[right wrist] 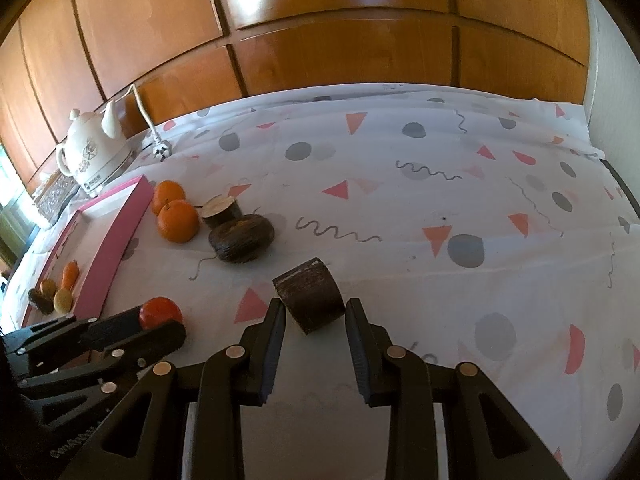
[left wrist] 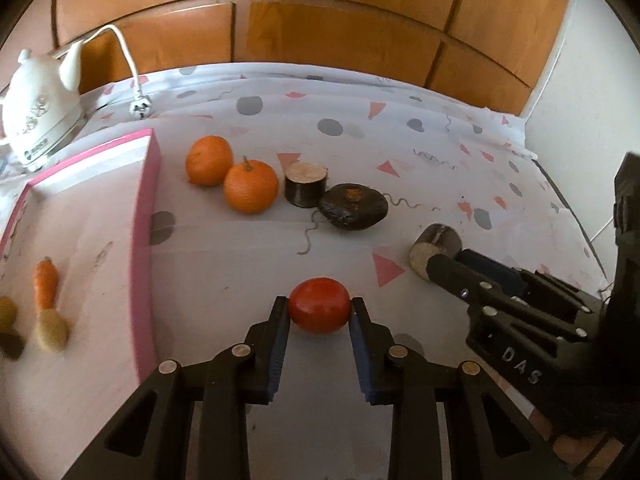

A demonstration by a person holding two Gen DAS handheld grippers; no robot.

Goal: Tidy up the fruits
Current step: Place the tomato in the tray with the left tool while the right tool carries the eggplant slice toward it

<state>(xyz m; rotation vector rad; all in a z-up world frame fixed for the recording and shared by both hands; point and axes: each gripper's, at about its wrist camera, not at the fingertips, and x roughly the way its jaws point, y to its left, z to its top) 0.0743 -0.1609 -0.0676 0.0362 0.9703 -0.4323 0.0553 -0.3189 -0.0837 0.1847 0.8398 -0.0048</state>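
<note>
A red tomato (left wrist: 318, 312) rests on the patterned cloth, and my left gripper (left wrist: 319, 306) is shut on it, with a pad touching each side. The right wrist view shows the same tomato (right wrist: 160, 312) held in the left gripper (right wrist: 160, 324). My right gripper (right wrist: 314, 308) is shut on a short brown cylinder (right wrist: 310, 296) lying on its side on the cloth. The left wrist view shows the right gripper (left wrist: 452, 260) at the pale cut end of that cylinder (left wrist: 434, 246). Two oranges (left wrist: 209, 160) (left wrist: 251, 187) lie farther back.
A pink-rimmed tray (left wrist: 144, 240) at the left holds a small carrot (left wrist: 46, 282) and a few small roundish pieces (left wrist: 50, 330). Beside the oranges are another cut cylinder (left wrist: 306, 184) and a dark wrinkled fruit (left wrist: 354, 206). A white kettle (left wrist: 38, 116) and plug (left wrist: 140, 108) sit back left.
</note>
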